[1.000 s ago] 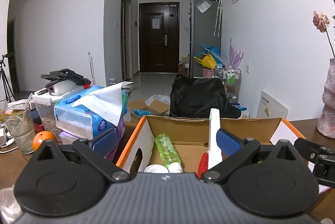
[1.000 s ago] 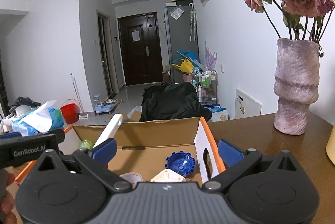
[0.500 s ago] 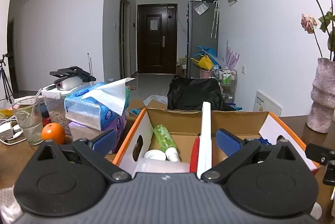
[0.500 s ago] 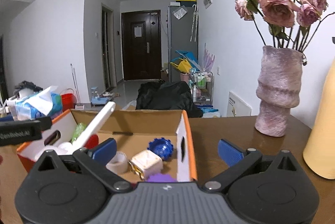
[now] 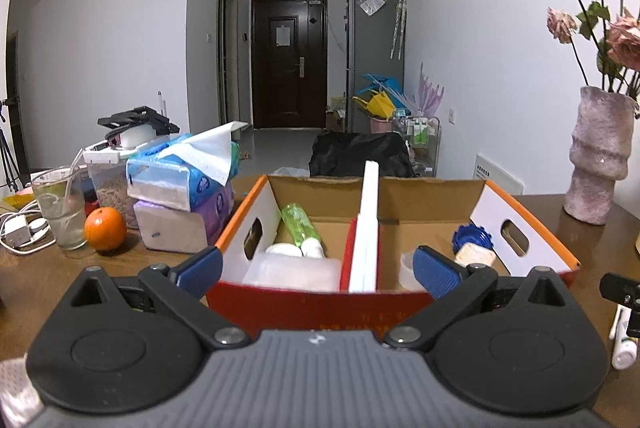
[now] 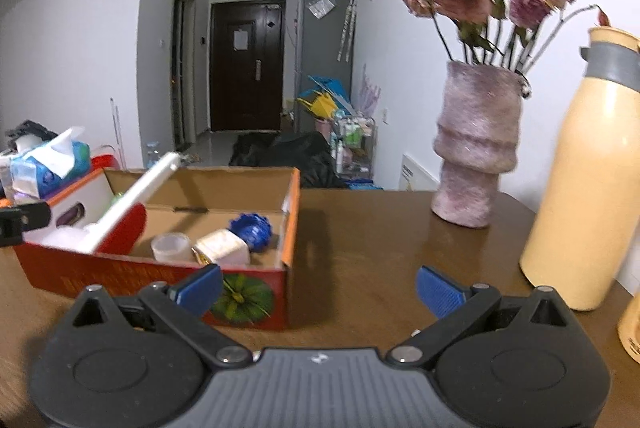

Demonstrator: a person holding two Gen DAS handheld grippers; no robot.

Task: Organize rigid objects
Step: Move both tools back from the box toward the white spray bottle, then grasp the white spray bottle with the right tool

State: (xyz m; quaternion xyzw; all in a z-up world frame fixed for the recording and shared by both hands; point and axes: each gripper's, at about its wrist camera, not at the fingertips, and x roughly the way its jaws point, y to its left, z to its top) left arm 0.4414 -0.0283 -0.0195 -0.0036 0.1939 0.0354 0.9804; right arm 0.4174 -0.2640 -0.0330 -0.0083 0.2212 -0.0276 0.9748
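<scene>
Both grippers have drawn back from box (image 5: 384, 302)

The yellow flask (image 6: 588, 179) is cut off by the right edge.

Orange-rimmed red cardboard box (image 5: 304, 302) at centre, brown inside; a green-and-yellow printed motif (image 6: 242, 302) on its corner. Green bottle (image 5: 301, 226) left, ridged blue cap (image 6: 251, 230) right. Mottled pink vase (image 6: 478, 143), cream-yellow flask (image 6: 584, 187) far right.

Right hand-held gripper (image 6: 319, 286) gapes empty beside the cardboard box (image 6: 292, 224).
</scene>
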